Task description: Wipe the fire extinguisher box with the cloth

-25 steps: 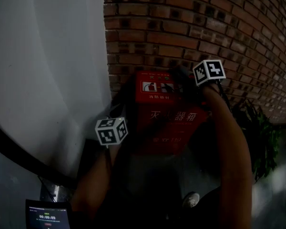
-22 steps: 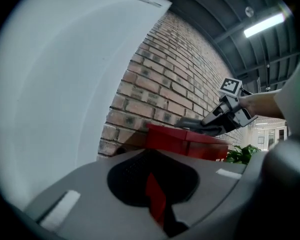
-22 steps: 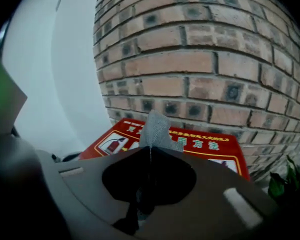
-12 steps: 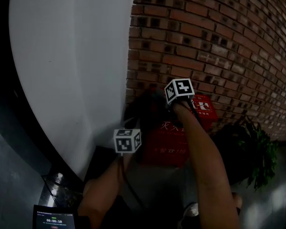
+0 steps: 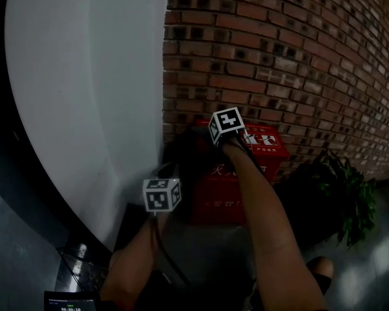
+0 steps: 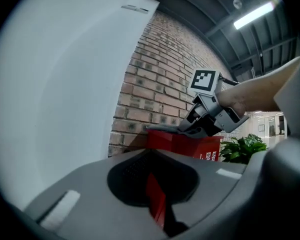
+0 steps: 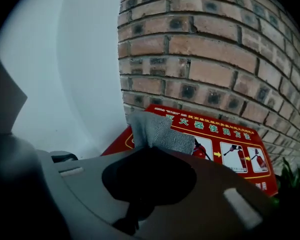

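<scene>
My right gripper (image 7: 149,156) is clamped on the grey cloth (image 7: 152,131), which rests at the left end of the lid of the red fire extinguisher box (image 7: 217,140). I'd press the cloth flat and sweep it rightward in overlapping passes. My left gripper (image 6: 155,184), closed and empty, hovers in front of the box.

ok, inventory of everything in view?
fire extinguisher box: 1, red, at the brick wall's foot
cloth: 1, grey, on the box lid
brick wall: 1, red-brown, behind the box
white wall: 1, white, left of the brick
plant: 1, green, right of the box
screen: 1, dark, head view's bottom left
ceiling light: 1, white, overhead
left gripper: 1, grey, shut, empty, before the box
right gripper: 1, grey, shut on the cloth
arms: 2, bare, behind the grippers
</scene>
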### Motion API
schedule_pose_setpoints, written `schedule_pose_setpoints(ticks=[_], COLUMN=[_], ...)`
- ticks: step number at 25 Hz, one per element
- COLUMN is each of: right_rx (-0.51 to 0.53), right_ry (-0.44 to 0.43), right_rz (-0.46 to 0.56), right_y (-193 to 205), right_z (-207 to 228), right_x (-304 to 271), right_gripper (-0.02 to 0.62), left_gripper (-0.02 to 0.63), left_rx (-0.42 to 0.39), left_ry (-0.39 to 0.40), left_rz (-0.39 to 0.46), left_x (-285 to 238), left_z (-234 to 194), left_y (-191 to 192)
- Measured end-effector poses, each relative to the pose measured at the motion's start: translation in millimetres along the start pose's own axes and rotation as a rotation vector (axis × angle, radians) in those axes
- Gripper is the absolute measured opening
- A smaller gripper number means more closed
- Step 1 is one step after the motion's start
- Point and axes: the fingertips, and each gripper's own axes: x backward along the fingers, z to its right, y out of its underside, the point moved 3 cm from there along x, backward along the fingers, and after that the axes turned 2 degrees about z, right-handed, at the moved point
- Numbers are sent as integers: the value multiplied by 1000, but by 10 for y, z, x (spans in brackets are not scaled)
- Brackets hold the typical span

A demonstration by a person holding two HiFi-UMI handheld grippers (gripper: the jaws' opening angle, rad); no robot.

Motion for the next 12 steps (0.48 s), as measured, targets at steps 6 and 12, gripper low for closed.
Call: schedule_pose_setpoints(ticks=[6,12], right_rx=[-34,-84], right_ry=[49,108], right_rz=[-2,-3], right_y=[148,370], right_z=[496,1085], right_x=[138,328], right_gripper=[26,26], left_gripper=[-2,-2], left_rx=[31,37], left_ry=[27,26], left_rz=[1,-35], left_x=[-79,-180], left_z=[129,145], left_y=[6,119])
